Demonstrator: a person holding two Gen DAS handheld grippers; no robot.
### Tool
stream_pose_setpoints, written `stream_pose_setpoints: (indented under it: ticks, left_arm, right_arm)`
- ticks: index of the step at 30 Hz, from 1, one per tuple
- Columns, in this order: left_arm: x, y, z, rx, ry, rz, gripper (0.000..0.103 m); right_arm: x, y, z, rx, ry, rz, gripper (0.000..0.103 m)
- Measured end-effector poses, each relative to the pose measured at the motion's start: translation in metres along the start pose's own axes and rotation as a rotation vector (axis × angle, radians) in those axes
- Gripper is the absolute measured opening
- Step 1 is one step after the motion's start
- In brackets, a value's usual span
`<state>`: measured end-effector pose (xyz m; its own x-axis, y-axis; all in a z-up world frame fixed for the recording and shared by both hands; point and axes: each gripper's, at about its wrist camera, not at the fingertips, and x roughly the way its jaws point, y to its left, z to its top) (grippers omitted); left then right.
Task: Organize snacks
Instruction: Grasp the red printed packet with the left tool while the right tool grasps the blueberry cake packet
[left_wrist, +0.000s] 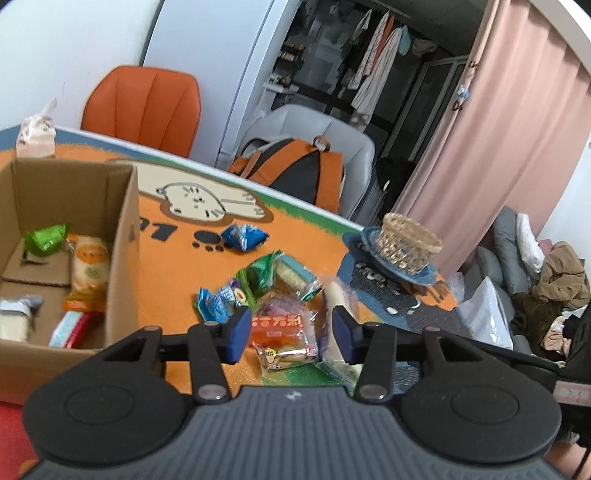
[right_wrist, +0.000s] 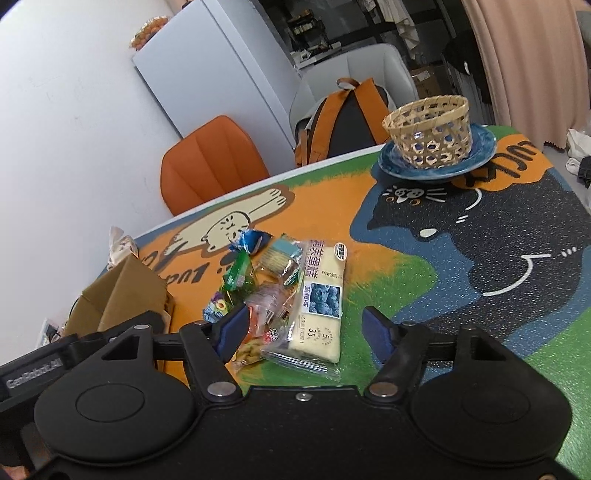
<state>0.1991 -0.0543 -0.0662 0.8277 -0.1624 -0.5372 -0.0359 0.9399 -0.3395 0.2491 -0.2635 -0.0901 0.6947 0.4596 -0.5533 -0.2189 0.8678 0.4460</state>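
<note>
My left hand-held gripper (left_wrist: 291, 334) hangs over the snack pile (left_wrist: 273, 295) on the desk (left_wrist: 170, 266). Its blue pads stand apart on either side of an orange-red packet (left_wrist: 279, 326); no pad presses on it that I can see. A clear-wrapped biscuit pack (left_wrist: 286, 355) lies just below that packet.

My right hand-held gripper (right_wrist: 301, 332) is spread wide, its pads framing the near end of the long pale blueberry cake pack (right_wrist: 319, 302), not touching it.

Pile sits mid-desk on the orange part of the cat-print mat. Contents visible: green wrapper (left_wrist: 258, 275), teal-edged cracker pack (left_wrist: 295, 275), small blue packets (left_wrist: 218, 301). One blue packet (left_wrist: 243, 236) lies apart, nearer the far edge.

Cardboard box (left_wrist: 125, 229) stands open left of the pile, already holding several snacks: a green wrapper, an orange-and-white bag, a red-and-blue pack.

Woven basket (right_wrist: 428, 129) sits on a blue plate (right_wrist: 480, 147) at the far right corner of the desk, well apart from the pile.
</note>
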Motion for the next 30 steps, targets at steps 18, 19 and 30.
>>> stream_pose_setpoints:
  ticks: [18, 19, 30]
  left_arm:
    - [0.061, 0.015, -0.009, -0.091, 0.059, 0.039, 0.065]
    - [0.064, 0.015, -0.010, -0.094, 0.064, 0.044, 0.066]
    - [0.089, 0.003, -0.018, -0.048, 0.064, 0.100, 0.066]
  right_arm:
    - [0.058, -0.004, 0.000, -0.042, 0.117, -0.010, 0.048]
    - [0.058, -0.004, -0.001, -0.050, 0.104, -0.012, 0.045]
    - [0.054, -0.016, 0.001, -0.016, 0.113, 0.024, 0.035]
